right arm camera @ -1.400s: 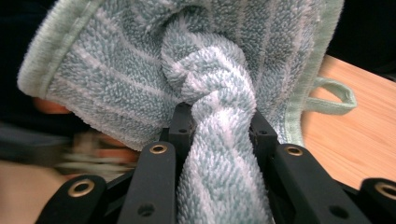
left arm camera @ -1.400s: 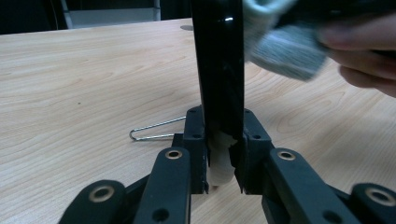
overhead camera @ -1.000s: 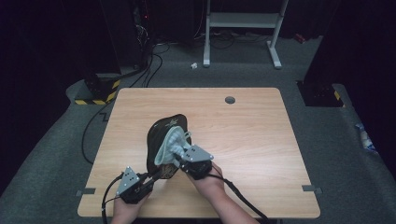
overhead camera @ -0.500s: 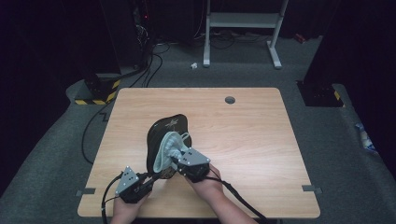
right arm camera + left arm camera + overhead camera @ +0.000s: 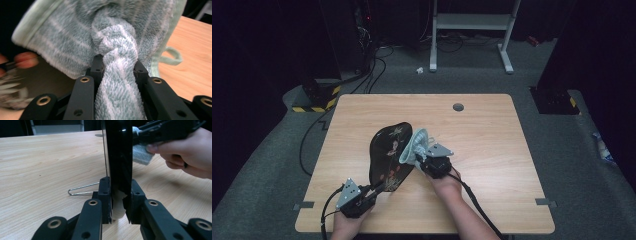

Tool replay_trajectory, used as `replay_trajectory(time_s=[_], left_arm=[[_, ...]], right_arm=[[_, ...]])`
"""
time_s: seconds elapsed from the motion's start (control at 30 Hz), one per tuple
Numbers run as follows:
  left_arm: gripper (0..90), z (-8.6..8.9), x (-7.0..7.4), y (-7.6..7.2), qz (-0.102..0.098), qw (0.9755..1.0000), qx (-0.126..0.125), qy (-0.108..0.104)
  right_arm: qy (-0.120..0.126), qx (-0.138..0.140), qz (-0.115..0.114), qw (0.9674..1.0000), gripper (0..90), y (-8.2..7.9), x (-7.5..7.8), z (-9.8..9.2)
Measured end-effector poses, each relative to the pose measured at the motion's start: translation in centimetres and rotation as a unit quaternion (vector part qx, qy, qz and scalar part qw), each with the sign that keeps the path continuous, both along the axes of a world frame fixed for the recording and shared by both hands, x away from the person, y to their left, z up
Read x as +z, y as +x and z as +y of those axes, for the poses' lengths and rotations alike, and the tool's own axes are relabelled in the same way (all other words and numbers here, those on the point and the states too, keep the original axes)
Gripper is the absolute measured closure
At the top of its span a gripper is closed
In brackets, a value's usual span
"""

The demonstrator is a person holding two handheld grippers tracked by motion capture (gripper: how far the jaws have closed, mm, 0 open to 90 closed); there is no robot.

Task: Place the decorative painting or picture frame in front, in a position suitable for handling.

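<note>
Wiping a black lacquered tray [image 5: 391,156] with a pale green terry towel [image 5: 416,146]; work in progress.

Left gripper [image 5: 371,190], at about 7 o'clock on the wooden table [image 5: 492,135], is clenched on the tray's lower edge. The left gripper view shows both jaws pressed against the rim [image 5: 119,170], and the tray stands on edge, raised from the tabletop. The tray sits left of table centre, its decorated face with red and gold figures turned up and toward the right hand.

Right gripper [image 5: 422,159], near table centre, grasps a twisted bunch of the towel [image 5: 117,75]; the cloth fills the gap between the jaws. The towel's loose part lies against the tray's upper right edge, at roughly 2 o'clock on the tray.

Judgement: wiping is mid-course. No dirt or streak is discernible at this resolution, so the cleaned portion cannot be told. A thin wire clip [image 5: 82,189] lies on the table beyond the tray.
</note>
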State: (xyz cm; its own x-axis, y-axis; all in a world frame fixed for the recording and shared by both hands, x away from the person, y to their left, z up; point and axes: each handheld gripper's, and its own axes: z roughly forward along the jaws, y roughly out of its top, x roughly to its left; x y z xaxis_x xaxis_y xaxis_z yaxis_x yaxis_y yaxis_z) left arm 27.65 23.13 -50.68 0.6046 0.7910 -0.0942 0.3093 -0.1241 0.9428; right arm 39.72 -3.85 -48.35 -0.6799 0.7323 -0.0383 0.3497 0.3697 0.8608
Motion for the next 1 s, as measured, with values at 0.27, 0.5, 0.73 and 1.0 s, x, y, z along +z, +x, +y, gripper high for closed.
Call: replay_trajectory(time_s=[0.27, 0.5, 0.73, 1.0], left_arm=[[76.4, 0.0, 0.0, 0.0, -0.001, 1.0, 0.0, 0.002], [76.2, 0.0, 0.0, 0.0, -0.001, 1.0, -0.001, 0.0], [76.0, 0.0, 0.0, 0.0, 0.0, 1.0, -0.002, 0.0], [75.3, -0.1, 0.0, 0.0, -0.002, 1.0, -0.002, 0.002]], right_arm=[[-0.001, 0.067, 0.003, 0.9977, 69.9, -4.0, -0.9, 2.1], [0.0, 0.034, 0.017, 0.9993, 69.9, -1.3, -1.3, 0.8], [-0.004, -0.028, 0.038, 0.9989, 69.9, 2.4, -1.7, -1.3], [-0.02, 0.017, 0.025, 0.9993, 69.8, -0.3, -1.6, 0.3]])
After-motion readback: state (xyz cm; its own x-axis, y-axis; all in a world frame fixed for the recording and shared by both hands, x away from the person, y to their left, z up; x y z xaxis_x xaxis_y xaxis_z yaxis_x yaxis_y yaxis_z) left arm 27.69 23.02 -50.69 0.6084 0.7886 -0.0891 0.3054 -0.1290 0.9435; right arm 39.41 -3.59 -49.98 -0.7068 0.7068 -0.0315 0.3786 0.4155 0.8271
